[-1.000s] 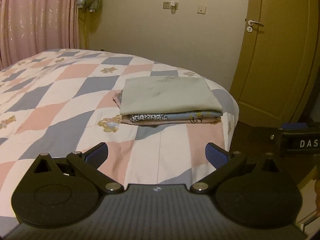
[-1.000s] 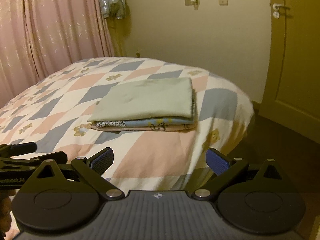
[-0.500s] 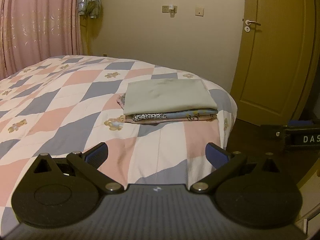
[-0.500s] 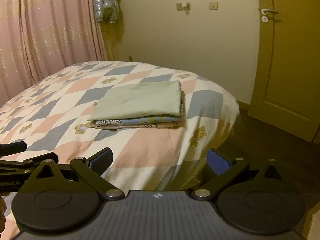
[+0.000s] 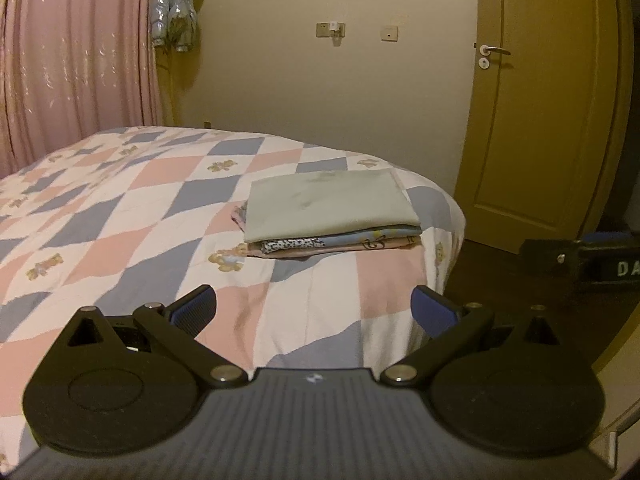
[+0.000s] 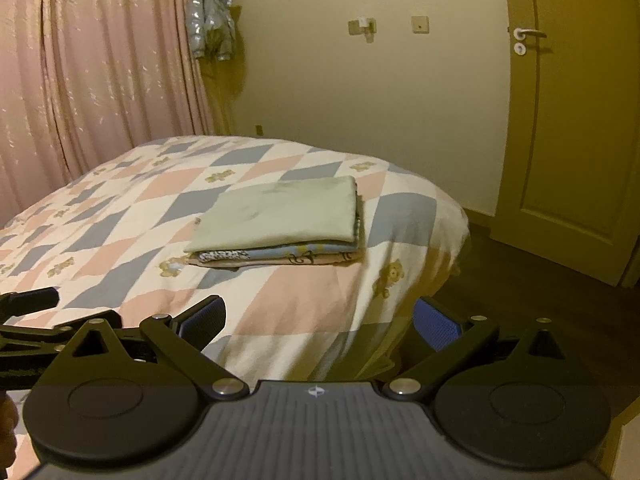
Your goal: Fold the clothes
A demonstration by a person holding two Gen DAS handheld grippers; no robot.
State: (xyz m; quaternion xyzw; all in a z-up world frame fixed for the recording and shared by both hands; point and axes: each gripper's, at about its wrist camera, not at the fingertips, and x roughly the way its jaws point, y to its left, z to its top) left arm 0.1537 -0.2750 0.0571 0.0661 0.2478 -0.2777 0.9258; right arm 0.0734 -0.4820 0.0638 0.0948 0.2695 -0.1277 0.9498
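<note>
**Status: Both Grippers Released, Clear of the Folded Stack**

The left gripper is held at the foot of the bed with its jaws spread wide and nothing between them. The right gripper is in the same condition: jaws apart, empty, near the bed's corner. Neither touches any cloth.

The clothes lie as a flat stack near the far corner of the bed, well apart from both grippers. A pale green piece forms the top layer; patterned pieces show only as edges beneath it. The folded edges line up toward the cameras, which suggests the stack was squared so that it rests stable on the soft quilt.

No loose or unfolded garment is visible on the bed. A small jacket hangs on the wall beside the curtain.

Judgement: the folding appears complete or nearly so. The spread jaws and the distance from the stack fit a finished placement rather than an approach.
</note>
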